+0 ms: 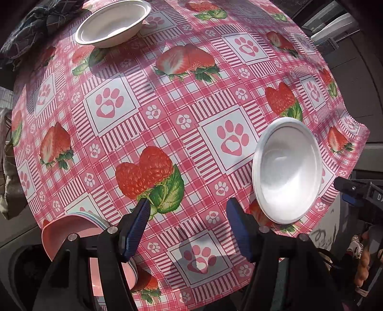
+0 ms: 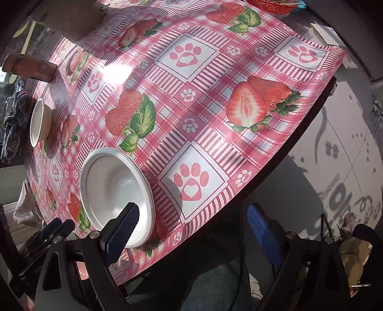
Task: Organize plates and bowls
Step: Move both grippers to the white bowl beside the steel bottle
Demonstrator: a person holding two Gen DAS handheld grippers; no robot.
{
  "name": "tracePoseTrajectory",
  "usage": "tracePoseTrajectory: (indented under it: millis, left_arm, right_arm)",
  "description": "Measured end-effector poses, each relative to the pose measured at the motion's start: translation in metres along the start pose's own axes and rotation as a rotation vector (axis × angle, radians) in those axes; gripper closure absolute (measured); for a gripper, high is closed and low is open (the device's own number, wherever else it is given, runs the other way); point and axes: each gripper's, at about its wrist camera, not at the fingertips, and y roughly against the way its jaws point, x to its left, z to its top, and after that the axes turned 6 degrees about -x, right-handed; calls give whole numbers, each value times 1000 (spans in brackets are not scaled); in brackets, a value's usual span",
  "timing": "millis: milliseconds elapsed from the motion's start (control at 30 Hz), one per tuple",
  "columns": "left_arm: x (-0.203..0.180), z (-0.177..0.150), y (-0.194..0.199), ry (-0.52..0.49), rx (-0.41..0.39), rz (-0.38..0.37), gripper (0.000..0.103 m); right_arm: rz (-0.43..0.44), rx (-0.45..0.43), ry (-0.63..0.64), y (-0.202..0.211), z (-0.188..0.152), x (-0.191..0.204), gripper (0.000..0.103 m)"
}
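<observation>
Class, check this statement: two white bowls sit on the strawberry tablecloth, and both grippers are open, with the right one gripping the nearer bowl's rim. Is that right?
One detail is wrong. The right gripper grips nothing: in the right wrist view its fingers stand apart, clear of the nearer bowl. The rest holds: the second white bowl sits on the tablecloth, and the left gripper is open.

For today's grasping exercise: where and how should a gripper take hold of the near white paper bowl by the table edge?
Grip the white paper bowl by its thin flared rim, one of the fingers inside and one outside, coming from above on the side nearest the table edge. It sits upright and open, and its wide body likely exceeds the fingers' span.
</observation>
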Motion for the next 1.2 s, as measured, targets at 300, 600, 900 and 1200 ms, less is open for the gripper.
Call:
tracePoseTrajectory:
  millis: [300,600,900,1200]
  left_arm:
    - [19,-16,-4,66,24,-23,33]
    - [34,-11,11,97,-1,-78,33]
    - [60,26,54,173,-86,-129,33]
    - [104,103,91,258,-279,-14,33]
  right_arm:
    - [-21,17,-23,1,-3,4,10]
    - [-1,11,94,11,7,52,10]
    - [62,40,274,25,31,137,10]
    - [104,-45,465,39,78,253,10]
